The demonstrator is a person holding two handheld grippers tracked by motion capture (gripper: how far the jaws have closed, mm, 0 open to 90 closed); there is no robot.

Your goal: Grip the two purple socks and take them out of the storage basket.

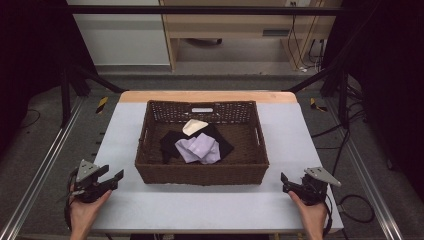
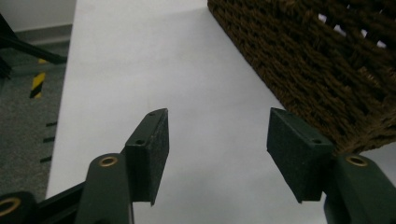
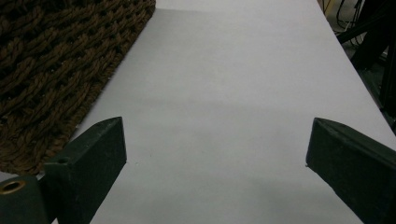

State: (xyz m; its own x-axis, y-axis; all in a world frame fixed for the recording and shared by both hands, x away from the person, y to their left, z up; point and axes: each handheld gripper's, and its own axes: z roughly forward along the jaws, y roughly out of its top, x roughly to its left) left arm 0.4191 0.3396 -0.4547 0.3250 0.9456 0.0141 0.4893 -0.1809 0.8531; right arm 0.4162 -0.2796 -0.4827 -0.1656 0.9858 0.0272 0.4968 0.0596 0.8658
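A brown woven basket (image 1: 202, 175) stands in the middle of the white table (image 1: 200, 205). Inside it lie a lilac cloth (image 1: 200, 148), a black cloth (image 1: 170, 141) and a cream cloth (image 1: 193, 126). My left gripper (image 1: 114, 175) rests open near the table's front left, beside the basket's near left corner (image 2: 327, 84). Its jaws (image 2: 217, 149) hold nothing. At the front right my right gripper (image 1: 285, 181) is wide open over bare table (image 3: 215, 158), with the basket's wall (image 3: 51, 70) to its left.
Metal rails run along both sides of the table. Black frame struts (image 1: 90, 80) rise at the back corners, and cables (image 1: 357, 205) lie on the floor at right. A wooden bench (image 1: 235, 30) stands behind the table.
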